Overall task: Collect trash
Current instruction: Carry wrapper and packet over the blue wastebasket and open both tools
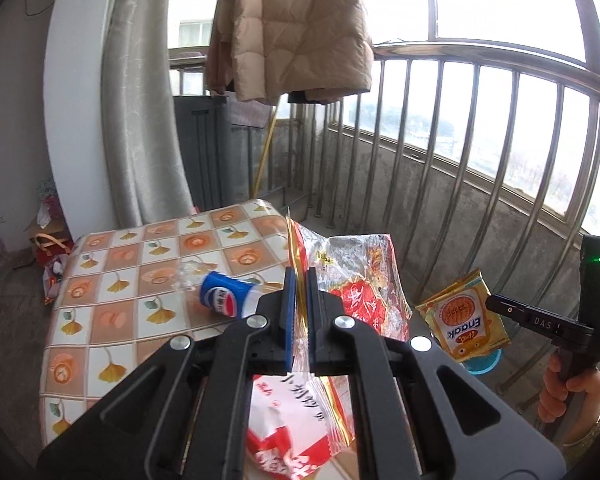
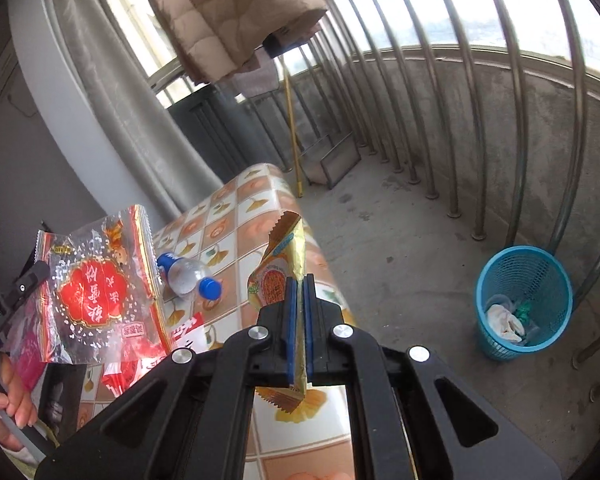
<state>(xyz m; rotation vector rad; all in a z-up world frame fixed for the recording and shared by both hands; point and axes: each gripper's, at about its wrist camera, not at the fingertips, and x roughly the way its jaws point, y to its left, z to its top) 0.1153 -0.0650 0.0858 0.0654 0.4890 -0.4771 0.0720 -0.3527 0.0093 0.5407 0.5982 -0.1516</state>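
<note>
Behind the yellow snack packet point(image 1: 466, 316), the blue basket point(image 1: 485, 361) shows only a sliver of rim. The basket's point(image 2: 524, 300) contents (something white, something green) are too small to identify. Beside the packet, the hand point(image 1: 572, 396) is cut off by the picture's edge.

Two snack wrappers: one red-and-clear wrapper point(image 2: 96, 284), one yellow wrapper point(image 2: 284, 264); one plastic bottle point(image 2: 188, 276); one blue wastebasket point(image 2: 496, 280)
</note>
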